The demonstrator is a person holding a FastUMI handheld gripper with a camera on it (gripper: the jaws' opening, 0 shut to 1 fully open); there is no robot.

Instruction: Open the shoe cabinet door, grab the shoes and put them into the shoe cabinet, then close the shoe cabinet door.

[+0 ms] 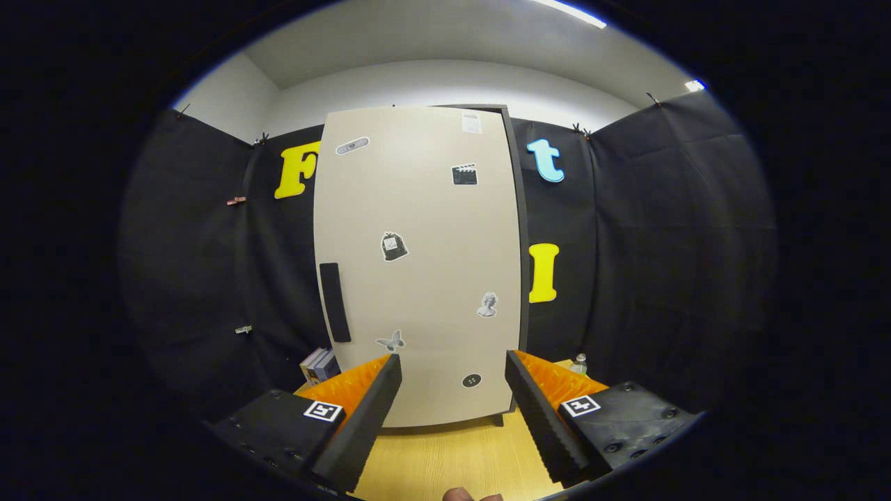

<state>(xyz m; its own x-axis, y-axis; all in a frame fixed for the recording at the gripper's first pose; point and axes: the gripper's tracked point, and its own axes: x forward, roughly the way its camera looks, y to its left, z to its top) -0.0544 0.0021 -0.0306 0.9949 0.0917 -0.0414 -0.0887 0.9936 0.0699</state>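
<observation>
A tall beige shoe cabinet [418, 264] stands upright on the wooden table [445, 459], straight ahead beyond my fingers. Its door is shut and carries several small stickers. A dark vertical handle [334, 302] sits on the door's left side, above and ahead of my left finger. My gripper [452, 362] is open, fingers wide apart, with nothing between them. The cabinet's lower front shows through the gap.
A few books [319, 364] stand on the table left of the cabinet, behind my left finger. A small clear bottle [578, 363] stands to the cabinet's right. Black cloth walls close the booth on both sides and behind. Part of a hand [472, 495] shows below my fingers.
</observation>
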